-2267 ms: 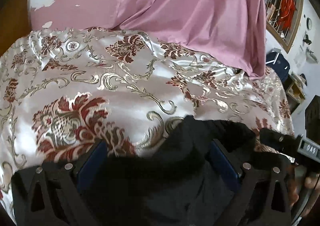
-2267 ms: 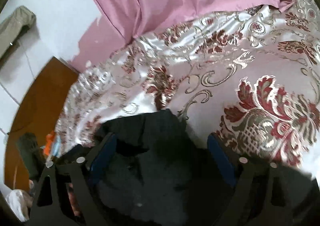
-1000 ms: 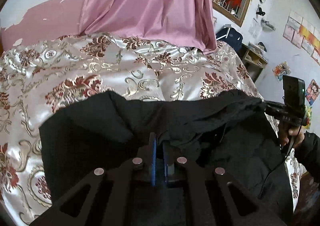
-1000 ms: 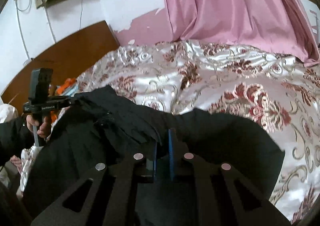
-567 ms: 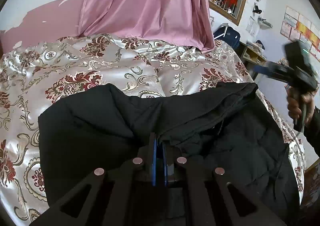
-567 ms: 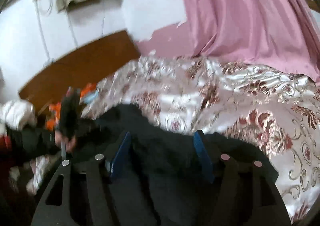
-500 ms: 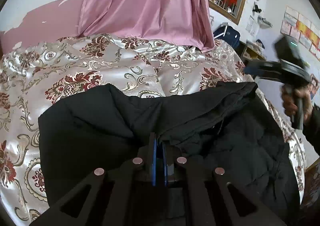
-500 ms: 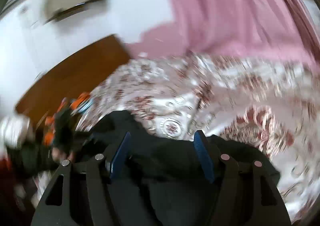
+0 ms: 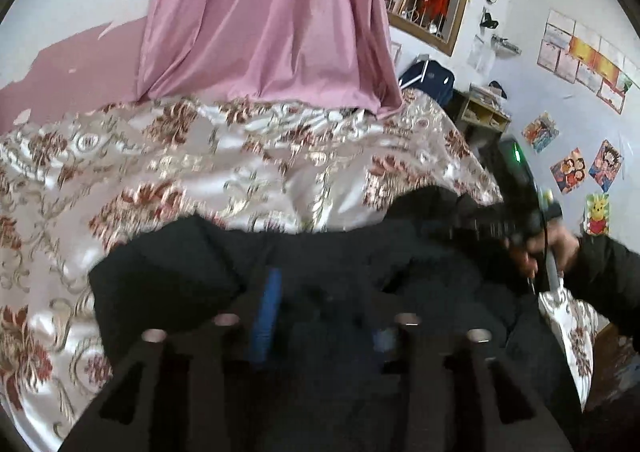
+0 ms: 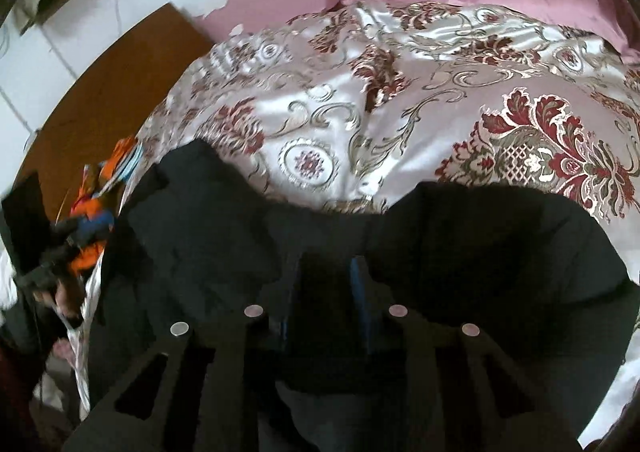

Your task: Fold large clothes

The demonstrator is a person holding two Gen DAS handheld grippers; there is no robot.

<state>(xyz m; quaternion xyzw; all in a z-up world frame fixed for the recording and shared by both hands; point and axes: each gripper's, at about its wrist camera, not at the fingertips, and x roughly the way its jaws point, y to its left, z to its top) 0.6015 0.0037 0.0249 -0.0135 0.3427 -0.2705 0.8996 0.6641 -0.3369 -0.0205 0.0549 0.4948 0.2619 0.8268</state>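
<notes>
A bed [image 9: 248, 156] fills the middle of both frames, spread with a shiny silver cover patterned in dark red and gold flowers. A black garment [image 9: 184, 272] lies crumpled across its lower part, and a pink curtain [image 9: 264, 20] hangs onto its upper edge.

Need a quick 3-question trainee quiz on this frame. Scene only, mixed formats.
1. True or false: the black garment lies on the floral bedspread.
2. The curtain hanging behind the bed is: A green, B pink, C yellow.
3. Fill in: in the right wrist view, the brown wooden board is on the ___ side of the picture.
Key: 1 true; 2 B; 3 left.
</notes>
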